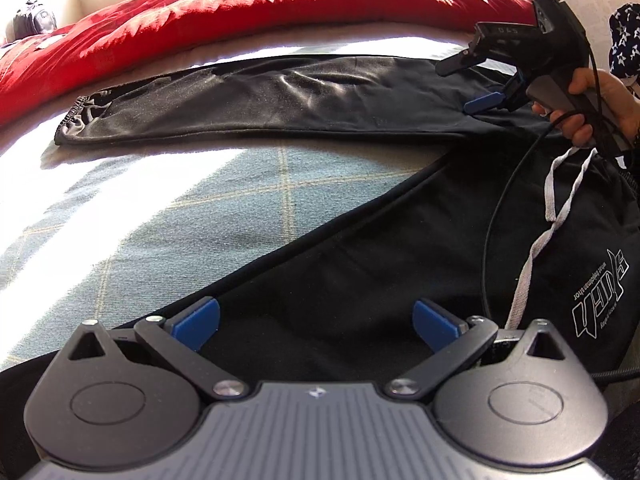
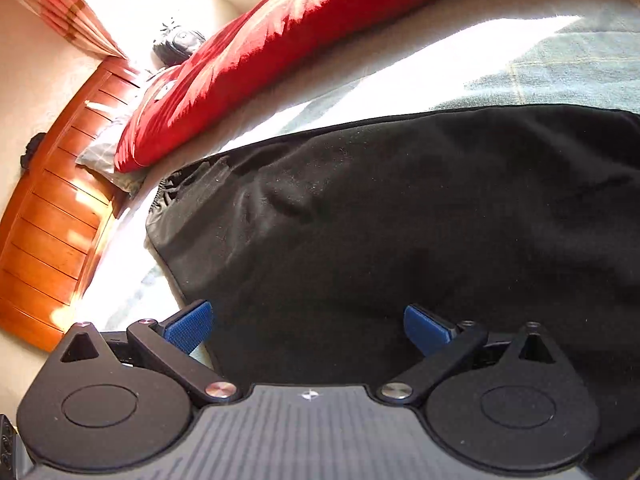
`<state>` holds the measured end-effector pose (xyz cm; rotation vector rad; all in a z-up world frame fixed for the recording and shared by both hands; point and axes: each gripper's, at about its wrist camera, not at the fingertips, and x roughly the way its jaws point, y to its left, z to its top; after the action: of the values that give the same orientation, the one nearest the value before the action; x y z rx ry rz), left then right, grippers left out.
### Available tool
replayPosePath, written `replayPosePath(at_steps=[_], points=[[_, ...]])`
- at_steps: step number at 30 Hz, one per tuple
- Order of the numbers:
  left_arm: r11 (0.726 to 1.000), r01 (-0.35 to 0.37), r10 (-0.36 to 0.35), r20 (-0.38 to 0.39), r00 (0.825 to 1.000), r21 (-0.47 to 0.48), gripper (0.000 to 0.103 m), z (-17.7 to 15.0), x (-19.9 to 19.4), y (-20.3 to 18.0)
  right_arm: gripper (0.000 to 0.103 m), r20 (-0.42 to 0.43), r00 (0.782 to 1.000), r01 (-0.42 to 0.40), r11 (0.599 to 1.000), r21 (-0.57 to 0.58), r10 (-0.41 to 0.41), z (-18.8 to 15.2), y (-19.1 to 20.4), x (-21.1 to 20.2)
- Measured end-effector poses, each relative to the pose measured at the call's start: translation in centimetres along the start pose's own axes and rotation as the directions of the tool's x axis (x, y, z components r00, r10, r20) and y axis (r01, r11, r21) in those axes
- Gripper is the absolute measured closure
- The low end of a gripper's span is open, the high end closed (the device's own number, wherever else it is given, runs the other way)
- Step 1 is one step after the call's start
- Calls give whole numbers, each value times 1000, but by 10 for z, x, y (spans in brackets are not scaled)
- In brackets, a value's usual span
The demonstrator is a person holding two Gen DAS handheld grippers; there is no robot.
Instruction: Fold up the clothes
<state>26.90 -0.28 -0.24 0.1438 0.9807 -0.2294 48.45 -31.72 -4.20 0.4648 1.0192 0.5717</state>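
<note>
On bed (image 1: pixel 168 216), black trousers (image 1: pixel 304 100) lying spread, legs splayed apart. Left claw (image 1: pixel 316 322) hovering wide over near leg; right claw (image 2: pixel 308 326) hovering wide over far leg. Risk: loose drawstring (image 1: pixel 532 248) snagging, bunching fold.

Both grippers are the same build — matte black bodies, ribbed grey top plate with a tiny star mark; silver screws at the linkage pivots; blue fingertips (image 1: pixel 198 322); black cable (image 1: pixel 504 216); navy star-print sleeve (image 1: pixel 626 40).
</note>
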Motion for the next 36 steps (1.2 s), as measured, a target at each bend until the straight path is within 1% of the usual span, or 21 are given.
replayPosePath(at_steps=[2,3,4,8,12,14,17,20,22,24,26,28,31,33,34,36], points=[[1000,-17,17,-2,1000,-17,1,-1,1,5,0,53,996,73,997,-13,-73,3,4,-4],[1000,-20,20,-2,1000,-24,1,-1,1,8,0,69,993,97,995,-14,-96,4,8,-8],[999,-19,19,-2,1000,-30,1,-2,2,9,0,78,992,101,995,-22,-99,4,13,-12],[999,-18,18,-7,1000,-41,1,-4,6,13,0,55,998,45,996,-79,-41,-7,33,-31],[999,-4,4,-12,1000,-41,1,-4,11,13,0,37,999,2,992,-128,3,-27,51,-51],[999,-2,2,-14,1000,-39,1,-4,12,14,0,21,999,-47,992,-114,50,-36,54,-56],[999,-1,1,-15,1000,-44,1,-5,13,15,0,-30,994,-103,991,-81,101,-50,55,-46],[999,-2,2,-17,1000,-47,1,-8,12,16,0,-90,992,-92,993,-76,85,-64,59,-21],[999,-3,2,-14,1000,-48,1,-9,10,17,0,-106,991,-86,993,-81,77,-69,62,-13],[999,-6,6,-6,1000,-49,1,-9,6,18,0,-95,993,-81,991,-102,72,-71,68,-20],[999,-5,5,5,1000,-52,1,-8,3,19,0,-70,995,-85,990,-110,77,-72,71,-37],[999,3,-2,18,1000,-52,1,-7,2,18,0,-24,999,-37,991,-130,34,-73,69,-67],[999,23,-22,22,1000,-40,1,-5,5,16,0,26,997,79,985,-151,-76,-81,61,-109],[999,34,-34,20,999,-27,1,-4,8,14,0,49,985,170,971,-169,-164,-91,55,-135],[999,41,-40,19,999,-21,1,-4,9,12,0,49,974,228,954,-195,-223,-99,52,-147],[998,54,-54,17,998,-12,1,-3,12,8,0,28,950,309,916,-257,-312,-115,48,-158]])
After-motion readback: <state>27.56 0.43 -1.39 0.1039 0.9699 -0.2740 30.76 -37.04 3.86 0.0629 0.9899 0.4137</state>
